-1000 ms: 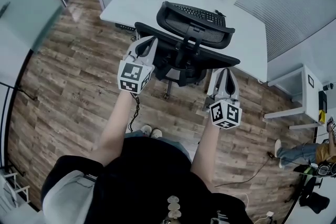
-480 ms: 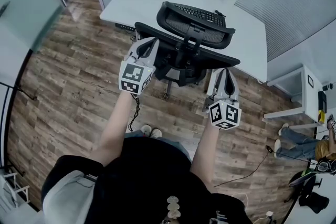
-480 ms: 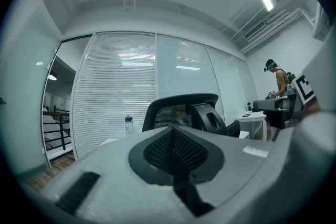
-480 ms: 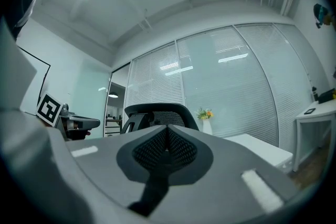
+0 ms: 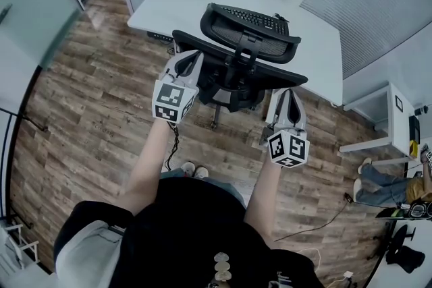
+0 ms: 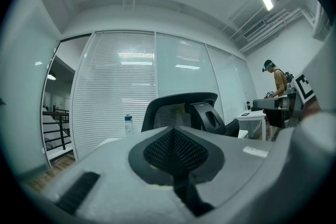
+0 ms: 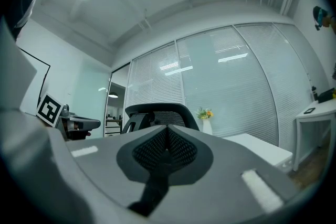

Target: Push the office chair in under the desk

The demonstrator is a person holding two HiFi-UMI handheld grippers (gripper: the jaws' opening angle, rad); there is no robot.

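Left gripper [image 5: 190, 54], jaws pressed together on nothing, sits at the left edge of the office chair's [image 5: 236, 71] backrest, where blunt closed tips suit a shove. The chair faces the desk [image 5: 175, 7] and looks not yet tucked under. Right gripper [image 5: 289, 94], jaws likewise closed and empty, flanks the backrest's right side for an even push.

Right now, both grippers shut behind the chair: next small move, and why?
Probably push both forward together: the left gripper and right gripper sit shut at either side of the chair back, and the chair stands out from the desk.
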